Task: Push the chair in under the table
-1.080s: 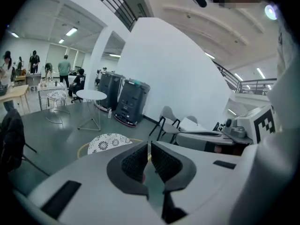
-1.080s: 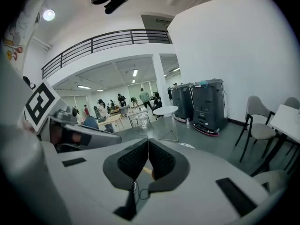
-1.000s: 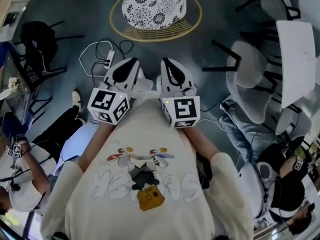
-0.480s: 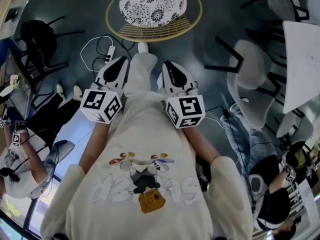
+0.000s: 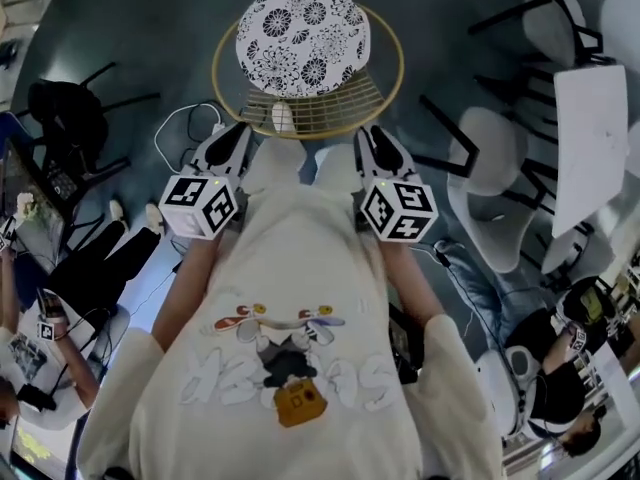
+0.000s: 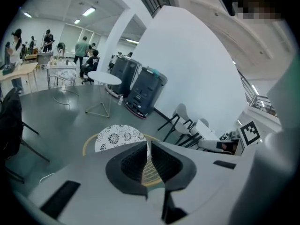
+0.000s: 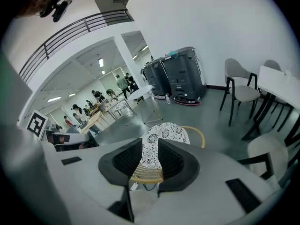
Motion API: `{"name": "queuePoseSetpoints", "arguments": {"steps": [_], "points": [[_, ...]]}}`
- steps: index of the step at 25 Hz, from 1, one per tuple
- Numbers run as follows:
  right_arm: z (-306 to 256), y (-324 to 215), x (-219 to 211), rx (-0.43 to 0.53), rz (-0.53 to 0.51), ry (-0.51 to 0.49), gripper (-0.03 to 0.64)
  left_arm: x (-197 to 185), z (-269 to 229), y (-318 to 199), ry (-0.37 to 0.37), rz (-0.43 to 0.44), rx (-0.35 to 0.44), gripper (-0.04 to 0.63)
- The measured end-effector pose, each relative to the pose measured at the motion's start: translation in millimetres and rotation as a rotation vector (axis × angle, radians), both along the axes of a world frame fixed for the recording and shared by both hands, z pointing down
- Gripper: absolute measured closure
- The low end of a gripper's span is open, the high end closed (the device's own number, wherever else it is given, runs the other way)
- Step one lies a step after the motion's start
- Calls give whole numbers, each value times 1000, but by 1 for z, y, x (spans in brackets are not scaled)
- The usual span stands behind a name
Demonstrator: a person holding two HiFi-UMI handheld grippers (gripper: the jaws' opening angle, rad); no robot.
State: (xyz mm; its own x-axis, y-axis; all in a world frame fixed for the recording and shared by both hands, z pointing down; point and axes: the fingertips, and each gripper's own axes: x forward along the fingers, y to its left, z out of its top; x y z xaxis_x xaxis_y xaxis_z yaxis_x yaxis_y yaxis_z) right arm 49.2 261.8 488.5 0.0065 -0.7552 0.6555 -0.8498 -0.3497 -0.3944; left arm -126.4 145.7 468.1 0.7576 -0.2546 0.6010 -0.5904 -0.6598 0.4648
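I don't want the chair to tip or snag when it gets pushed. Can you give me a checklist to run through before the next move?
1. Right tool open: ok. Its jaws have just been opening, and the gold wire chair with the floral cushion shows in the gap.
2. Left tool ready: not ok if a grip is meant. Its jaws are together and hold nothing.
3. Both tools at the chair's back rim: ok. Contact: cannot tell.
4. Target table: cannot tell. The white rectangular table stands off to the right.
5. Floor path: cannot tell. A white cable lies close to the chair's left side.
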Motion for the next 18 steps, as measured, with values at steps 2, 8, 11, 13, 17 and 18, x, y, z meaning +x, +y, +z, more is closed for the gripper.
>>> {"name": "queuePoseSetpoints", "arguments": {"steps": [2, 8, 11, 13, 17, 18], "points": [[9, -9, 8, -27, 25, -12, 527, -8, 13, -18, -20, -26, -22, 566], [48, -16, 29, -133, 76, -124, 503, -16, 53, -35, -103, -70, -161, 566], [66, -17, 37, -185, 84, -144, 499, -13, 71, -36, -146, -114, -204, 566], [79, -15, 37, -220, 104, -176, 497, -10, 82, -30, -165, -136, -239, 566], [106, -13, 37, -279, 131, -192, 497, 6, 108, -13, -119, -215, -369, 566], [113, -12, 35, -296, 134, -200, 497, 11, 112, -8, -97, -241, -402, 565]]}}
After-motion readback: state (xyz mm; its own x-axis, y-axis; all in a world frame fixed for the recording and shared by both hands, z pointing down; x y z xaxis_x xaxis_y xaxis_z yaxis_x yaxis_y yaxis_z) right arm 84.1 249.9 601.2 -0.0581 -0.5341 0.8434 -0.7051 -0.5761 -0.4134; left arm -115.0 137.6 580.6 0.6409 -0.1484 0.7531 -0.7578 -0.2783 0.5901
